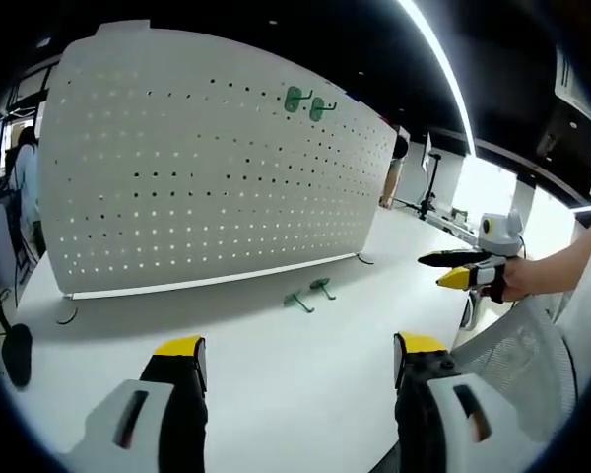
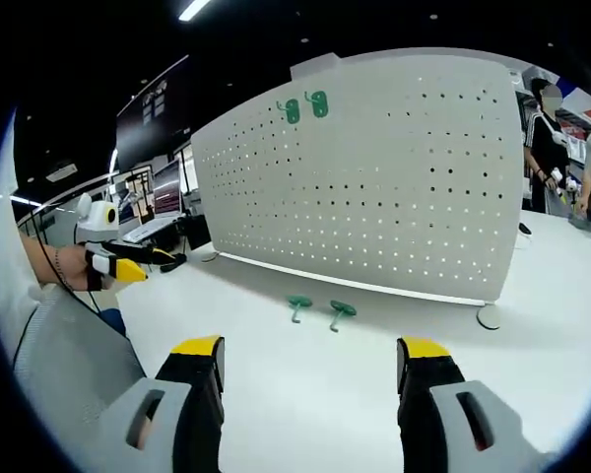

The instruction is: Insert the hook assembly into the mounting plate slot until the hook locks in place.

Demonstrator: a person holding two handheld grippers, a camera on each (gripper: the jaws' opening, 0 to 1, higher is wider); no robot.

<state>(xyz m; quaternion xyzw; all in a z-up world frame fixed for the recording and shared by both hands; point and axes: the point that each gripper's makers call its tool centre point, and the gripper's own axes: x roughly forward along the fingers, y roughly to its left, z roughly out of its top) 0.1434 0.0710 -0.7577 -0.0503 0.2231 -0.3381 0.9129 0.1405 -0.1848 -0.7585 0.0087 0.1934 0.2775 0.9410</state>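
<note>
- White desk [image 1: 305, 374], smooth and matte, carries a tall perforated board [image 1: 207, 168] on small feet; dim office space with ceiling strip lights lies behind, and people stand at the far side of the board.
- Board: thin, rigid-looking white sheet, slightly bowed by the lens, with regular rows of small round holes; two green hooks [image 2: 305, 106] already sit near its upper edge.
- Loose hooks [image 2: 317, 311]: two small green pieces lying side by side on the desk just before the board's lower edge, near each other but apart; each appears to have a round flat base and a short stem.
- Handling, as a judgement: likely hard moulded plastic, light and stiff, slightly slick; a pinch across the stem or base rim should hold, leaving the insertion end free for a hole.
- Left gripper [image 1: 300, 360]: yellow-tipped black jaws spread wide, holding nothing, above bare desk short of the hooks.
- Right gripper [image 2: 312, 360]: jaws likewise wide apart and unloaded; seen from the left gripper view, it is held off to the side.
</note>
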